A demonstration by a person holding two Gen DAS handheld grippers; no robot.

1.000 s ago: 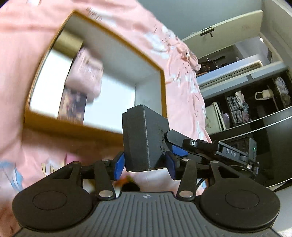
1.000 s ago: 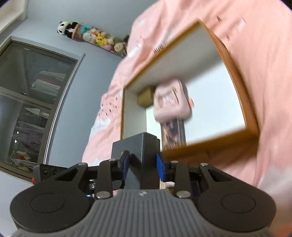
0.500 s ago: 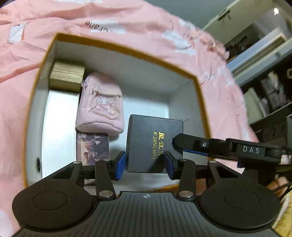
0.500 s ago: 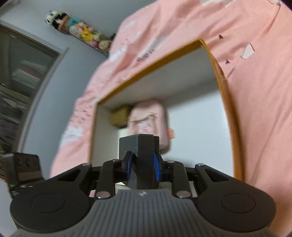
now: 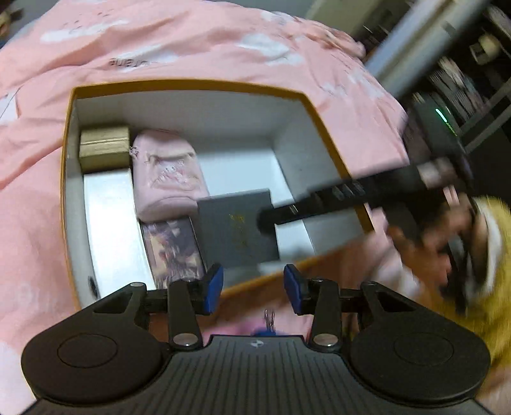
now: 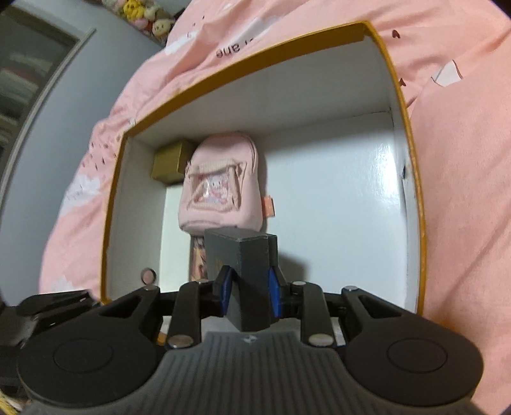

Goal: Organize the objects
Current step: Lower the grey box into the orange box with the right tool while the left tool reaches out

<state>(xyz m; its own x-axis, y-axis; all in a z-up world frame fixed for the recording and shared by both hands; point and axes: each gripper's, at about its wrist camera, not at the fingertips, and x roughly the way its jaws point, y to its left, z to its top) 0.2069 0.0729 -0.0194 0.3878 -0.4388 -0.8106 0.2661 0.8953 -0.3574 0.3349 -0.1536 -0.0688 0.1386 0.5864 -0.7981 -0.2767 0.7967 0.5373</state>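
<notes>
An open white storage box with an orange rim (image 5: pixel 188 83) (image 6: pixel 412 166) lies on a pink bedspread. Inside it are a gold box (image 5: pixel 103 148) (image 6: pixel 171 162), a pink pouch (image 5: pixel 167 174) (image 6: pixel 220 188) and a picture card (image 5: pixel 174 247). My right gripper (image 6: pixel 248 285) is shut on a dark grey box (image 6: pixel 252 265) (image 5: pixel 238 230) and holds it low inside the storage box, beside the card. My left gripper (image 5: pixel 253 284) is open and empty, just outside the near rim.
The pink bedspread (image 5: pixel 198 41) surrounds the box. Dark shelves (image 5: pixel 472 70) stand at the right of the left wrist view. A glass cabinet (image 6: pixel 28 79) and plush toys (image 6: pixel 143 16) are at the far left of the right wrist view.
My left gripper has let go of the dark grey box and drawn back over the near rim. My right gripper has carried the grey box down into the storage box.
</notes>
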